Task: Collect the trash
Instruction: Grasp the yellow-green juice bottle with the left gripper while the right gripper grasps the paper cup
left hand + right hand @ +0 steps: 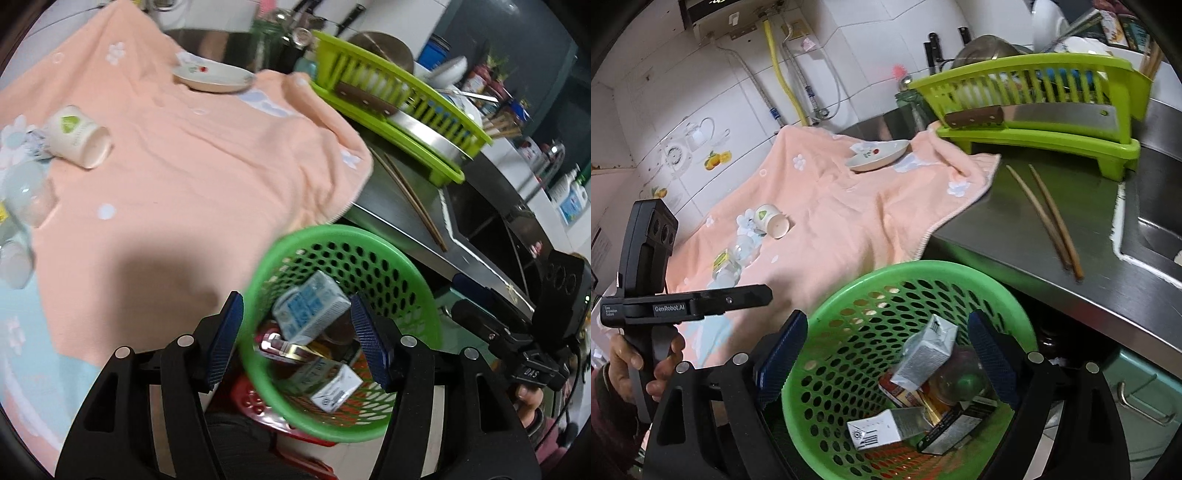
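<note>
Nearest, left tongs [297, 341] released, jaws spread wide, nothing held, poised over the bin [424, 291]; right tongs [886, 356] likewise released and empty above the same green bin. Inside, a blue carton [310, 310], a second carton [334, 386], a red pack [280, 347] and other wrappers, piled loosely, so part of the trash already collected. Beyond, on the peach towel [192, 177] spread over the bench [1015, 229], trash left to fetch: a tipped paper cup [79, 134] and, beside it at the towel's left edge, clear bottles [26, 199]. Farther still, a saucer [214, 75], chopsticks [1049, 218] and a green rack [1034, 140] with a cleaver [1052, 116] leaning on it, probably not trash. Risks, as judged from here: cup on its side, likely to roll off or crush under a hard pinch; clear bottles slippery and hard to centre between pads; towel snagged by a low approach, dragging the saucer along; bin nudged or tipped by either tongs on the way back
</note>
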### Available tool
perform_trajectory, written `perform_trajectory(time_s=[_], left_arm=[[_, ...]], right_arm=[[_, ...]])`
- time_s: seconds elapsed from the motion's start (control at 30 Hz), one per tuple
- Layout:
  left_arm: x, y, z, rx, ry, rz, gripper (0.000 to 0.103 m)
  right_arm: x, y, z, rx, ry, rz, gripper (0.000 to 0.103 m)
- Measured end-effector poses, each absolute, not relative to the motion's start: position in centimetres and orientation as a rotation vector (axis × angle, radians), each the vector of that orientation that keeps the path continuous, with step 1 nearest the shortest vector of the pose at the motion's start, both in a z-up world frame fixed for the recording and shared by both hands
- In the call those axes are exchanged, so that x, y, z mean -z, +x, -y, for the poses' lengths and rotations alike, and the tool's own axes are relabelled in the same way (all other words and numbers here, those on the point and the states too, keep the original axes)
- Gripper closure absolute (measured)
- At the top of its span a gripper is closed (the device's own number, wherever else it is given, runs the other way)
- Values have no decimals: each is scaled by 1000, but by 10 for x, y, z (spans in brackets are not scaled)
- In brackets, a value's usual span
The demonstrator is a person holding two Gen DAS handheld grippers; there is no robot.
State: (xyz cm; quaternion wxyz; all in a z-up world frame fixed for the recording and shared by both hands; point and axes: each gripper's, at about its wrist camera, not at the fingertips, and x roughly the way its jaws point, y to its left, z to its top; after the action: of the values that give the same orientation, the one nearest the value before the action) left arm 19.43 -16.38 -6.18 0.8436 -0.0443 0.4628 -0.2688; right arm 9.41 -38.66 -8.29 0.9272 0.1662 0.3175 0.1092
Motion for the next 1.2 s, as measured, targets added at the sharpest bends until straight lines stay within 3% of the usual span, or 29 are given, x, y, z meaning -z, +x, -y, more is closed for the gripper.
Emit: perform_trajectory(time_s=[0.6, 0.7, 1.2], left_arm=[[41, 235, 17, 200, -259, -899, 42], [39, 249, -12, 110, -300, -892, 34], [59, 321, -94, -119, -429, -960, 29]], right_arm=[[64, 151, 310, -398, 237, -677, 18], [60, 162, 296, -424, 214, -680, 18], [41, 242, 219, -555, 50, -690, 18]])
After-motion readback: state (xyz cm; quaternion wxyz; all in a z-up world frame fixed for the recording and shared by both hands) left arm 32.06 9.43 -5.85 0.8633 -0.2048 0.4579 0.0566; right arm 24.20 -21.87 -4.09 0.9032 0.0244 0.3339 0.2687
